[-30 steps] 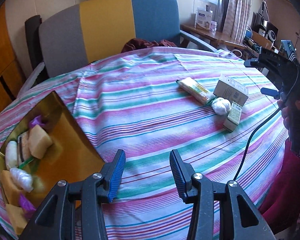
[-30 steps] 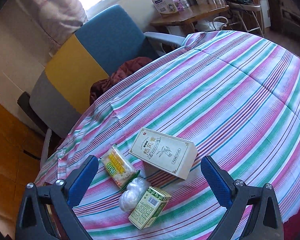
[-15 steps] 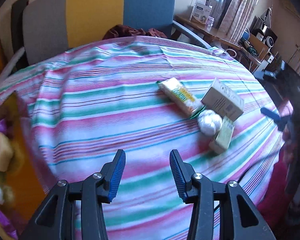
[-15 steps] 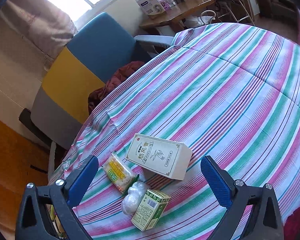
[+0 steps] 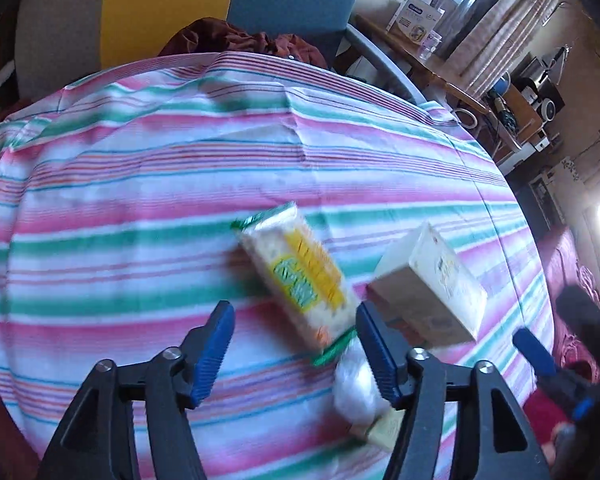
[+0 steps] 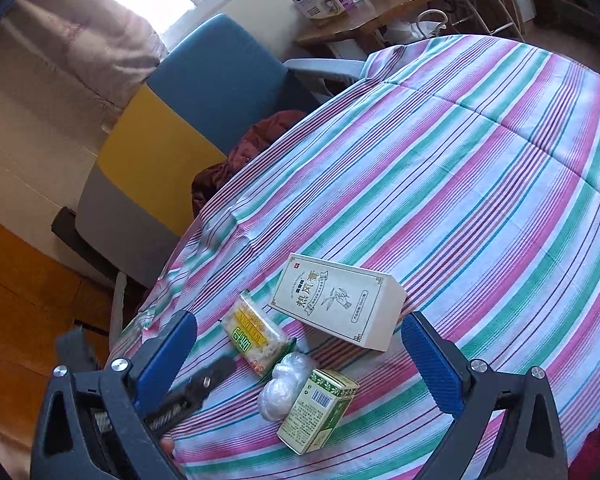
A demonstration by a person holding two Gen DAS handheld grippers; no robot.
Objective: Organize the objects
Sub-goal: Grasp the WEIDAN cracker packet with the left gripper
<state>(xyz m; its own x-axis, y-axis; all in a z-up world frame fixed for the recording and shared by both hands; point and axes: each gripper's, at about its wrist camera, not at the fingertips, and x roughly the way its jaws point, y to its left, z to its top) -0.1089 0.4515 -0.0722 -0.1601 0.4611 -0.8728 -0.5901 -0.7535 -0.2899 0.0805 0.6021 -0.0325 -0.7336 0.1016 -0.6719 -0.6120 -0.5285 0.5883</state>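
So since a second ago the left gripper (image 5: 292, 344) has swung across the table, away from the gold tray that filled the left of its view and over to the little pile of stuff; the tray isn't in its view anymore. Its jaws have just been opening too, and now they stand wide apart with nothing pinched between them. The right gripper (image 6: 300, 354) hasn't really budged, and the pile hasn't shifted.

Going out from the left gripper: the snack packet (image 5: 300, 276), yellow and green print, lies slanted just past the fingertips, its near end reaching down toward the gap between the jaws, closer to the right-hand finger. No pad touches it as far as I can tell, but the view is blurry. A white plastic-wrapped ball (image 5: 354, 388) sits right by the inner side of that same finger, partly hidden behind it, and a corner of the small green box (image 5: 382, 428) peeks out below it. The cream box (image 5: 432, 288) lies just beyond, to the right of the packet.

From the right gripper, also hanging wide and empty: all four things lie between its spread fingers, the small green box nearest, touching the ball, then the packet on the left and the cream box on the right. The dark tip of the left gripper pokes in low on the left, just beside the packet.

Everything rests on the striped tablecloth (image 6: 480, 184), with a grey, yellow and blue chair (image 6: 188, 120) behind the table.
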